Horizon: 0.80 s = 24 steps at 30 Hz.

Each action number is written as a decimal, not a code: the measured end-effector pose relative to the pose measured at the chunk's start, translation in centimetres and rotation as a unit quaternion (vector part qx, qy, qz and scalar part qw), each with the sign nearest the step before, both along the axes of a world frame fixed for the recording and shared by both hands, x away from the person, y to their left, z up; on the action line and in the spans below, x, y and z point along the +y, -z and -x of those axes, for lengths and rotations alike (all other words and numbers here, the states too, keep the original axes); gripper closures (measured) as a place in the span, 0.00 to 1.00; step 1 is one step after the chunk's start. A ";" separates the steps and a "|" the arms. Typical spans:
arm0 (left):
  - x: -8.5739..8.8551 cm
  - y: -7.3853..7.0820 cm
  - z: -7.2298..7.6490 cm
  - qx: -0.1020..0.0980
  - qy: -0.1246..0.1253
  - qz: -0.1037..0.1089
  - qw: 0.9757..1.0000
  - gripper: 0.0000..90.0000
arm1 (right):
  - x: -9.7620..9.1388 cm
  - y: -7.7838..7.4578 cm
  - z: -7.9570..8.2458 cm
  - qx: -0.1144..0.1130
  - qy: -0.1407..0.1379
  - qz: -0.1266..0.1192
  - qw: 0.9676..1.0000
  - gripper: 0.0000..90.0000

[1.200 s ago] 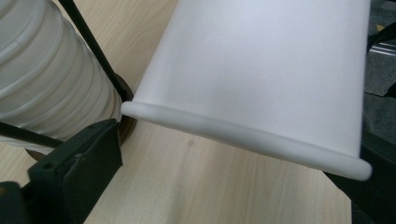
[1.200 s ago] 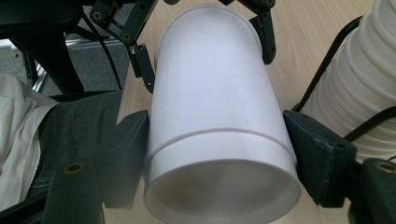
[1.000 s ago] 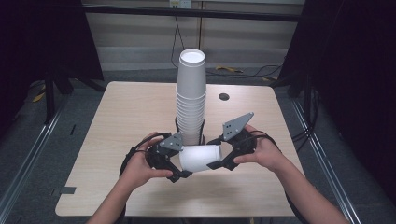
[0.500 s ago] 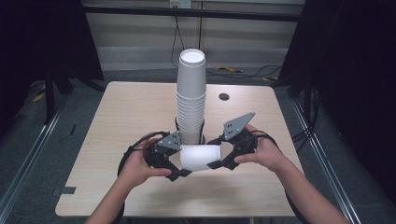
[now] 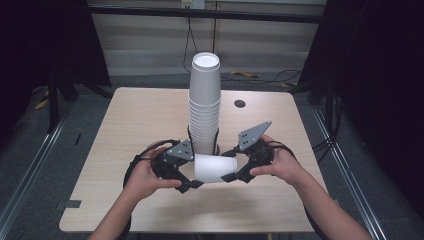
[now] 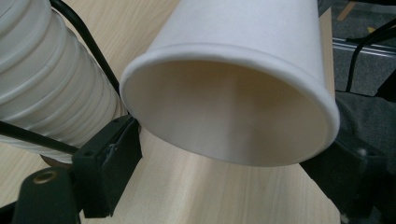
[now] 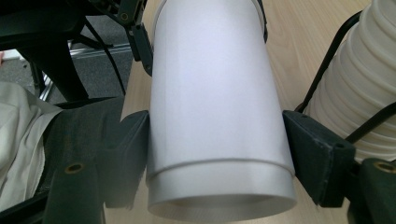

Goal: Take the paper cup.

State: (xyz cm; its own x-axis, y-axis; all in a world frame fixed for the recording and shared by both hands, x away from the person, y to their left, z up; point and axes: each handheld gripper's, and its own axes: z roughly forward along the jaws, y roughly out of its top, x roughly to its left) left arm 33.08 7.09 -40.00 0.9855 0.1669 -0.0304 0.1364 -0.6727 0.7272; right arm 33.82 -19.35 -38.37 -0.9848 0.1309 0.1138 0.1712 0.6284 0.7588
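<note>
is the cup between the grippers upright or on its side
On its side. The single cup lies level above the table, its open mouth toward the left gripper and its base end in the right gripper.

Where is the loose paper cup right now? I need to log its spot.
In the high view the paper cup lies sideways between the left gripper and right gripper, just in front of the cup stack.
</note>
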 end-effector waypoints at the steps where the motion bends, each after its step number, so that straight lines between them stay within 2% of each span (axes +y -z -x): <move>1: 0.0 0.0 0.0 0.001 0.000 -0.003 1.000 0.17 | 0.0 0.0 0.0 0.000 0.000 0.000 1.000 0.29; 13: 0.0 -0.1 -0.1 0.011 -0.004 -0.005 1.000 0.18 | 0.1 0.5 -0.1 0.010 0.003 0.003 1.000 0.28; 24: 0.2 -0.5 0.0 0.009 -0.005 -0.004 1.000 0.18 | 0.1 0.8 -0.1 0.019 0.008 -0.007 1.000 0.28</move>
State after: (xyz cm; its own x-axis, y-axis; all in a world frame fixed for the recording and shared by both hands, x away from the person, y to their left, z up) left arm 33.10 7.26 -39.47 0.9830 0.1775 -0.0474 0.1570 -0.6773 0.7188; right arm 33.94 -19.22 -39.21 -0.9774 0.1449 0.1541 0.2110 0.6143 0.7604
